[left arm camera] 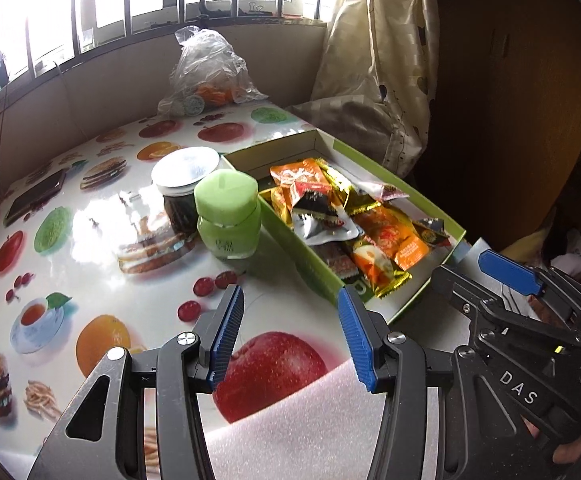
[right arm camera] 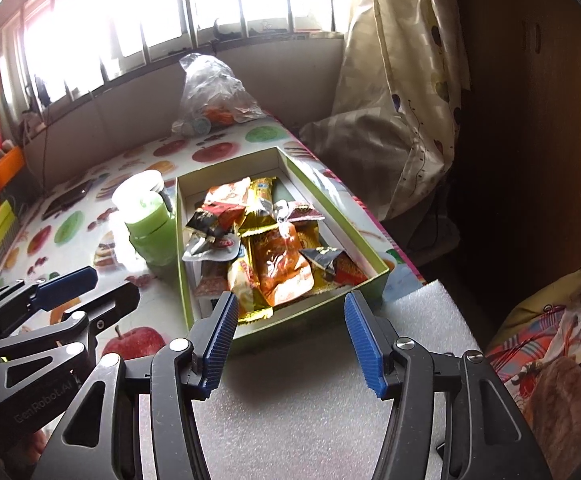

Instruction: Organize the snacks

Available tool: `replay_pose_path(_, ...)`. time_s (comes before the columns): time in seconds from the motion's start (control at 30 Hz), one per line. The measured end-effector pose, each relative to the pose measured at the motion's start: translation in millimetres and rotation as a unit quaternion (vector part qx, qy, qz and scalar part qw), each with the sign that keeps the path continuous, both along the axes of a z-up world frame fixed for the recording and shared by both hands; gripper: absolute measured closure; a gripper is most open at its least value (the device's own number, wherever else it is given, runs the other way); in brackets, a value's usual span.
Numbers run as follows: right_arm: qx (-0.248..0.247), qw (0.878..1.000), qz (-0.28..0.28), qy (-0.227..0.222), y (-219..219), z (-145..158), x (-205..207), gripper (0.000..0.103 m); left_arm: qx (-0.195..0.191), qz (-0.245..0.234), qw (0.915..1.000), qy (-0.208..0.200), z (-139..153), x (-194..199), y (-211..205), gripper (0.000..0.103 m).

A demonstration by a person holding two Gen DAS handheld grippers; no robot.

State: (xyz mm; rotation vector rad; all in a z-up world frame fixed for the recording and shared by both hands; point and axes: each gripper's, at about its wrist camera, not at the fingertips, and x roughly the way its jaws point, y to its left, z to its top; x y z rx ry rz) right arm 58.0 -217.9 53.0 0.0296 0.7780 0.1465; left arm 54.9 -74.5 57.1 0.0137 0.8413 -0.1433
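Snack packets [right arm camera: 274,248]: looked light, crinkly and slippery to me; I'd pinch a sealed edge.
Green box [right arm camera: 342,216]: thin card, right of jar.
My left gripper [left arm camera: 290,336]: jaws apart, empty.
My right gripper [right arm camera: 290,344]: jaws apart, empty.

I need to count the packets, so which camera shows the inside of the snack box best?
The right wrist view: it looks down into the snack box, showing its whole floor. The left wrist view sees the box from the side, its near wall hiding some packets.

Both wrist views near, facing shared snack box [left arm camera: 418,300] [right arm camera: 290,314]
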Motion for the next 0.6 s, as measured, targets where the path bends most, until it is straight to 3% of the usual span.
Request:
replay_pose_path(0.4,-0.021,0.999,0.004,0.033,6,-36,-27,0.047,0.01,0.007,0.9986,0.052,-44,-27,3,0.052)
replay_pose_path(0.6,-0.032,0.999,0.004,0.03,12,-45,-31,0.045,0.007,0.016,0.9986,0.05,-50,-30,5,0.052)
